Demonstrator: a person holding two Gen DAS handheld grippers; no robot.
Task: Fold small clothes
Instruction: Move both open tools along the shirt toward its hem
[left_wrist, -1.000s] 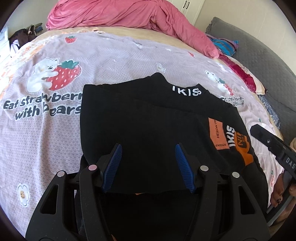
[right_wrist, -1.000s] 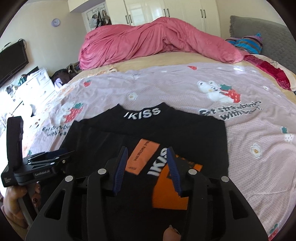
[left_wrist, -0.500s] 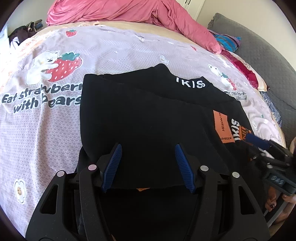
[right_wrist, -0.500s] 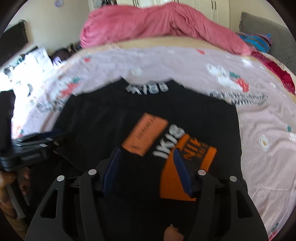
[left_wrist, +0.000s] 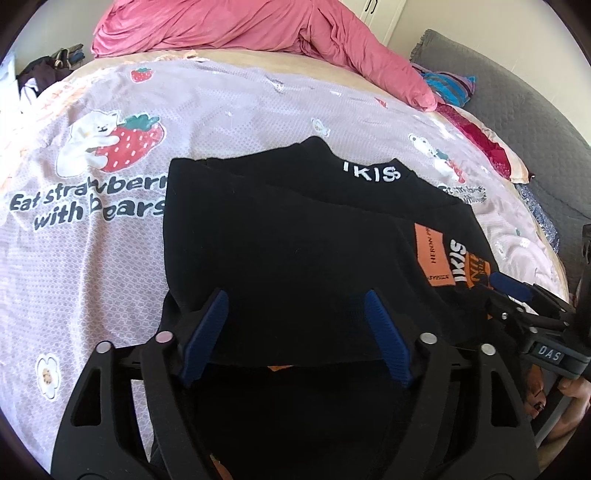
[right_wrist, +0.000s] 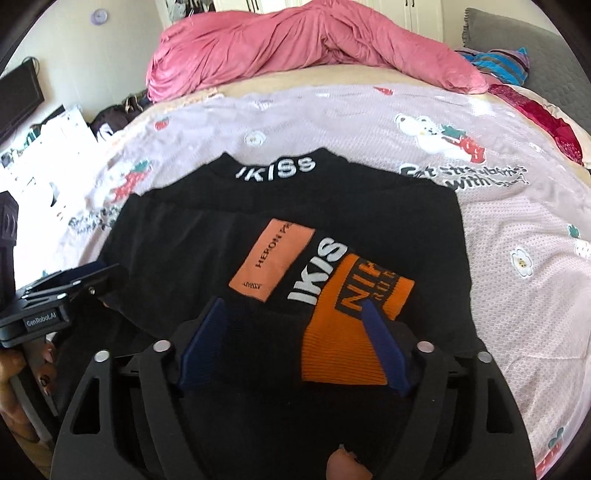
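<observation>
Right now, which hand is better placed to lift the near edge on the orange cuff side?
Probably the right gripper: its open fingers straddle the near edge of the black sweater beside the orange cuff. The left gripper sits over plain black fabric.

Both tongs are matte black plastic frames with cut-out openings, silver round screw heads on the arms, and ribbed dark-blue pads on the fingers. The left tongs (left_wrist: 295, 336) carry a white "GenRobot.AI" label on the side; the right tongs (right_wrist: 293, 345) show "DAS". Bare skin of the right hand (left_wrist: 554, 391) shows behind them.
</observation>
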